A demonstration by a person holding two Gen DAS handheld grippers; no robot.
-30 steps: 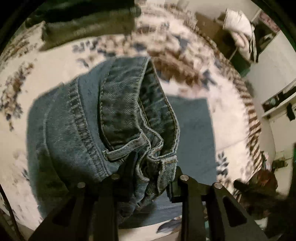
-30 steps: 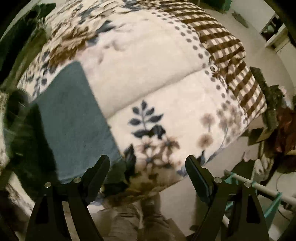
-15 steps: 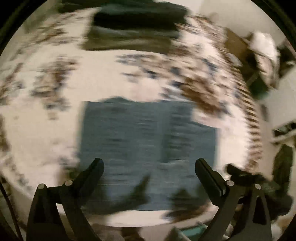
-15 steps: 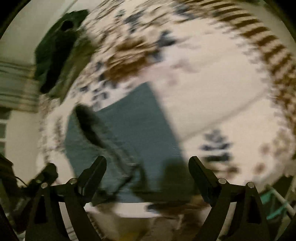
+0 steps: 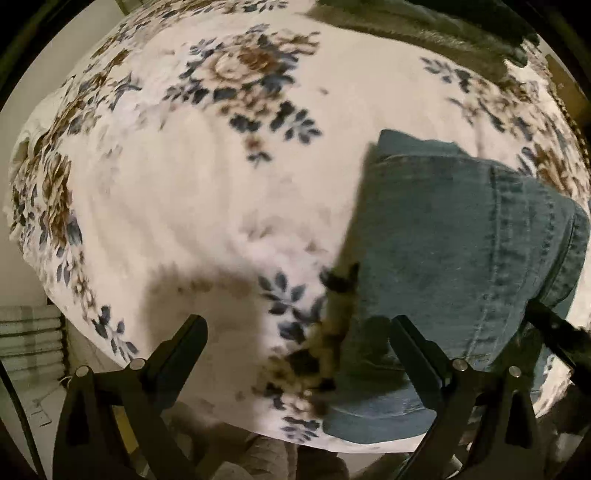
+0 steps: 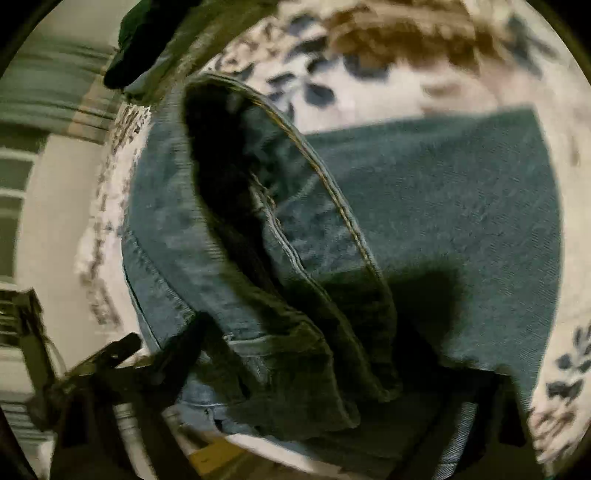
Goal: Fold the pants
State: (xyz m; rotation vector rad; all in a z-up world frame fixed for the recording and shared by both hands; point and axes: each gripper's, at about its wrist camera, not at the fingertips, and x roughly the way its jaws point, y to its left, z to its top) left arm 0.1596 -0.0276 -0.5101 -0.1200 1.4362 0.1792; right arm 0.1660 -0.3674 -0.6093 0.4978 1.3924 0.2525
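Note:
Blue jeans (image 5: 461,240) lie folded on the floral bedspread (image 5: 184,192), to the right in the left wrist view. My left gripper (image 5: 295,336) is open and holds nothing; it hangs over the bedspread near the bed's front edge, its right finger over the jeans' left border. In the right wrist view the jeans' waistband (image 6: 280,229) stands up in a loose fold above the flat denim. My right gripper (image 6: 325,369) straddles that fold and its jaws are closing. The left finger (image 6: 177,350) is at the cloth, the right one is lost in shadow.
Dark olive garments (image 5: 424,26) lie stacked at the bed's far side, also visible as a dark pile (image 6: 155,40) in the right wrist view. The bed's front edge (image 5: 229,417) runs just beyond the left fingers, with floor below.
My left gripper let go of the waistband, opened wide and slid left off the jeans. The right gripper swung from bare bedspread over the jeans to the waistband fold and its jaws narrowed.

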